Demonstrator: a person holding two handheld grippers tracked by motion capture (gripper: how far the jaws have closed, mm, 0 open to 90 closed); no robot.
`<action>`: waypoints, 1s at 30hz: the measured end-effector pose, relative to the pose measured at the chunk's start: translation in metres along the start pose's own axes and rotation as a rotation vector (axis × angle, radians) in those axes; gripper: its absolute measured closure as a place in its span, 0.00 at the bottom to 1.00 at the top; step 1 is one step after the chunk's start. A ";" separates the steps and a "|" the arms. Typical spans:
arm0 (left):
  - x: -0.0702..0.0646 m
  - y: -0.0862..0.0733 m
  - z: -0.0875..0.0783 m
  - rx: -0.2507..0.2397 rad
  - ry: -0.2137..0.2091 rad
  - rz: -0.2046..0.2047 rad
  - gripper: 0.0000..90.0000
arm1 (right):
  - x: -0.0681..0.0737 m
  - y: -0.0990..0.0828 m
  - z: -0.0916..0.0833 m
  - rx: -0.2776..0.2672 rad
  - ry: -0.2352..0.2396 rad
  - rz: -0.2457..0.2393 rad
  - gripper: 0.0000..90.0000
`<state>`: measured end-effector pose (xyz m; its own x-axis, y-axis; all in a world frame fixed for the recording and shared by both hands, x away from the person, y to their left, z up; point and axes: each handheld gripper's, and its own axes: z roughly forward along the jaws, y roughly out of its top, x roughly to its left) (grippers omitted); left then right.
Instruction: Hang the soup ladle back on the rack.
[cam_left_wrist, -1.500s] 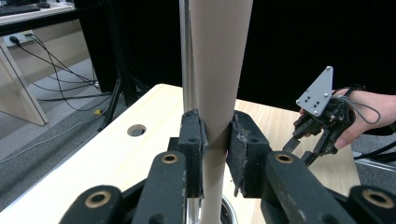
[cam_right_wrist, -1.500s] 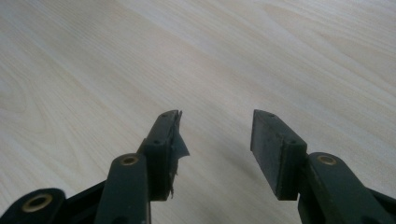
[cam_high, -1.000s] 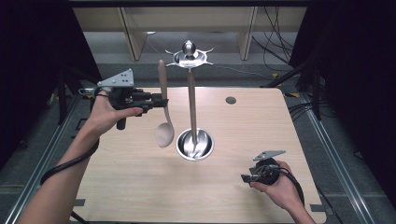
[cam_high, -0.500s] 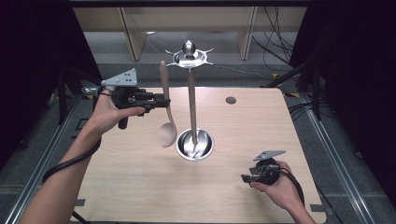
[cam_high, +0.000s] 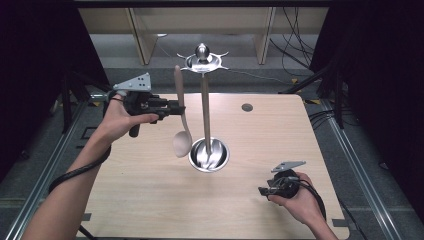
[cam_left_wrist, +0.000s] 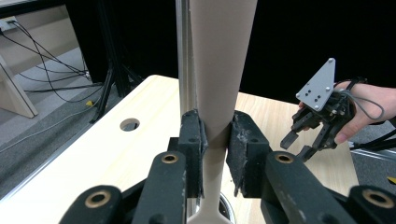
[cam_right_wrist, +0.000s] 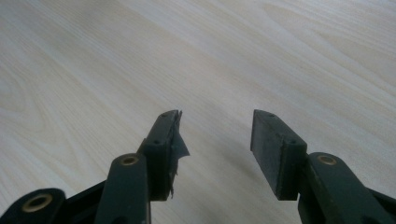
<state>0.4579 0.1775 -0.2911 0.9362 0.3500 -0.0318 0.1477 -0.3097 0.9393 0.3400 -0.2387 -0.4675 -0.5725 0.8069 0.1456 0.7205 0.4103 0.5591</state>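
A beige spoon (cam_high: 179, 112) hangs upright above the table, bowl down, just left of a metal utensil stand (cam_high: 205, 100). My left gripper (cam_high: 176, 107) is shut on the spoon's handle about halfway up; in the left gripper view the pads clamp the handle (cam_left_wrist: 215, 93) with the stand's pole (cam_left_wrist: 186, 60) right behind it. The stand has a round shiny base (cam_high: 209, 155) and a hooked crown (cam_high: 202, 58) on top. My right gripper (cam_high: 263, 190) rests low at the table's front right, open, with only bare wood between its fingertips (cam_right_wrist: 215, 135).
The wooden table (cam_high: 150, 200) has a small round hole (cam_high: 247, 107) near its far edge. Black cables and shelf legs lie on the floor behind it. Metal rails run along both sides of the table.
The left gripper has carried the spoon slightly nearer to the stand's pole. The right hand has stayed where it was.
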 end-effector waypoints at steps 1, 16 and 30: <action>0.000 0.000 0.000 0.003 0.002 -0.003 0.84 | 0.000 0.000 0.000 -0.001 -0.002 0.000 0.59; -0.006 -0.001 0.010 -0.015 0.020 -0.024 0.83 | -0.002 0.000 0.001 -0.008 -0.004 -0.029 0.58; -0.023 -0.032 -0.017 -0.129 0.171 -0.092 0.49 | -0.002 0.000 -0.001 -0.009 -0.009 -0.013 0.58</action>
<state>0.4262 0.1941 -0.3145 0.8515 0.5196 -0.0709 0.1773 -0.1580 0.9714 0.3409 -0.2405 -0.4669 -0.5784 0.8052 0.1309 0.7093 0.4171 0.5683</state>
